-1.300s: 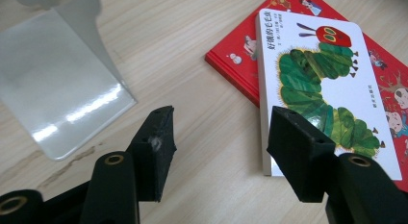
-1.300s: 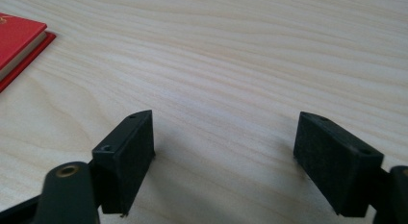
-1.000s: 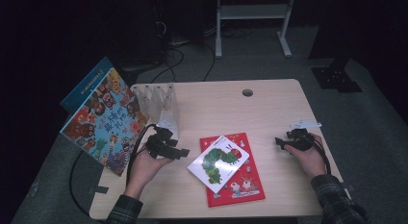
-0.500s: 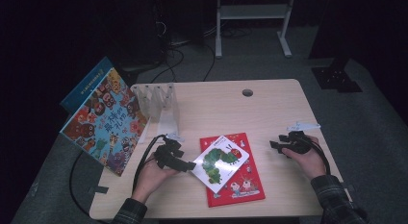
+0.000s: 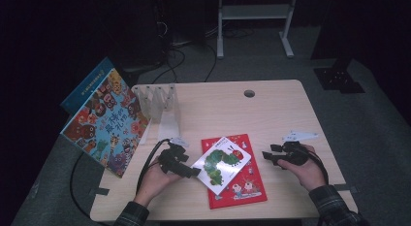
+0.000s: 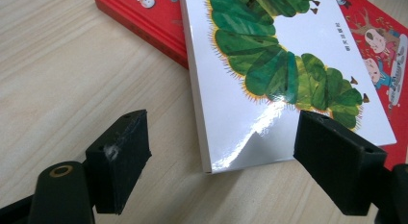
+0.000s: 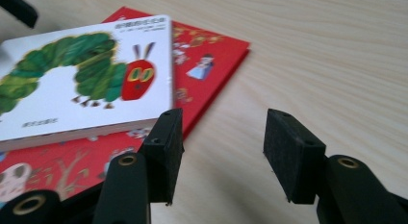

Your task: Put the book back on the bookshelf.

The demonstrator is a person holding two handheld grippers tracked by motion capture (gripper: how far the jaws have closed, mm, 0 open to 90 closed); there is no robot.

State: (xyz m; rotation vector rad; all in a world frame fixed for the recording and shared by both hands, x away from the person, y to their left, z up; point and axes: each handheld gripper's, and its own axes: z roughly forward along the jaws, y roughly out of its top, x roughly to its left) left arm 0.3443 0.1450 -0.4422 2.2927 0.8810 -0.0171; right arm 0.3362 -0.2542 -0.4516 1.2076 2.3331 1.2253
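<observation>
My left tongs [image 6: 221,161] stand wide open, low over the tabletop [image 5: 271,114]. The near corner of the white caterpillar book [image 6: 269,65] lies between the jaws, but neither pad presses on it. They have just been opening. The right-hand pad hangs just above the glossy cover at its edge; I cannot tell if it touches. That book [image 5: 221,164] lies slantwise on top of a red picture book [image 5: 242,187], near the front middle of the tabletop.

My right tongs [image 7: 221,152] are partly open with nothing between the jaws, and they have just been closing a little. They hover over bare wood just beside the red book's [image 7: 211,56] edge, apart from both books. In the high view they [image 5: 271,155] sit off to the right of the books.
</observation>
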